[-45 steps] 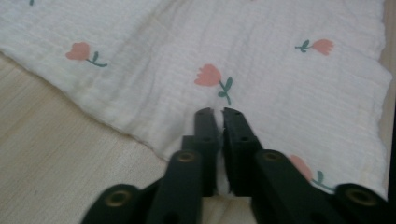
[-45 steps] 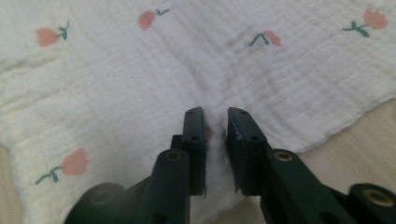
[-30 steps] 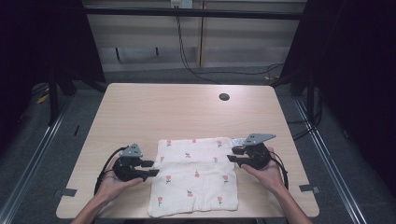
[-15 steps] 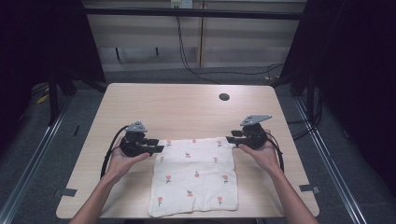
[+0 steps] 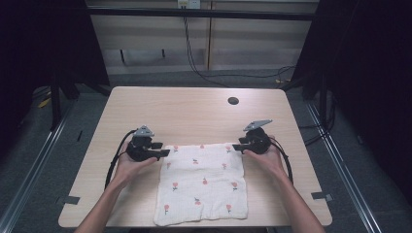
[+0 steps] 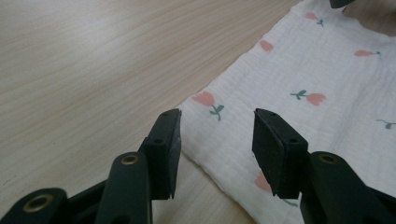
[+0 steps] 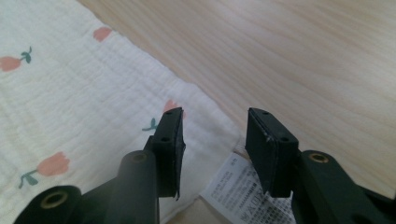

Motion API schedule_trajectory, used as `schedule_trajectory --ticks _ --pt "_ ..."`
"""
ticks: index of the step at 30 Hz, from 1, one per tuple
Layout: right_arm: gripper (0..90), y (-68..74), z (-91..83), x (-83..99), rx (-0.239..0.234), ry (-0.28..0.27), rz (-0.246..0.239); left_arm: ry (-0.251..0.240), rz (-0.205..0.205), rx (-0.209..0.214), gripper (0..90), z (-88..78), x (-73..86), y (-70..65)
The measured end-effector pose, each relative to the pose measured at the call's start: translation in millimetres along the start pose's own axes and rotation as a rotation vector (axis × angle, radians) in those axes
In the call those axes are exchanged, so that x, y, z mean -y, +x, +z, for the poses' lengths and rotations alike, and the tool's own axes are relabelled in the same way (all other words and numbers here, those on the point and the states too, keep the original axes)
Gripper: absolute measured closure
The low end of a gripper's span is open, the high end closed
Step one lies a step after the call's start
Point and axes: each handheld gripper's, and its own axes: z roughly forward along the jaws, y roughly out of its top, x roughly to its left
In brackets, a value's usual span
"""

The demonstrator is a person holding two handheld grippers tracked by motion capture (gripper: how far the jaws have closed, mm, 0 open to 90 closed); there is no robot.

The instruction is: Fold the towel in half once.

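My left tool (image 5: 163,152) sits at the far left corner of the one muslin cloth (image 5: 201,182), its jaws spread and just opened further, the cloth's edge lying between them unpinched. My right tool (image 5: 236,146) is at the far right corner, jaws likewise parted and just widened, gripping nothing; one white care label (image 7: 233,189) shows beneath them. The cloth, printed with small pink tulips, lies flat on the near half of the desk (image 5: 194,111), between my two hands.
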Motion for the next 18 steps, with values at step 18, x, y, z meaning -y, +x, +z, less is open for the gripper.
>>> schedule_trajectory --ticks 18 --pt "66.7 4.5 11.0 3.4 0.006 0.038 -0.027 0.035 0.04 -0.03 48.0 7.4 -5.4 -5.7"
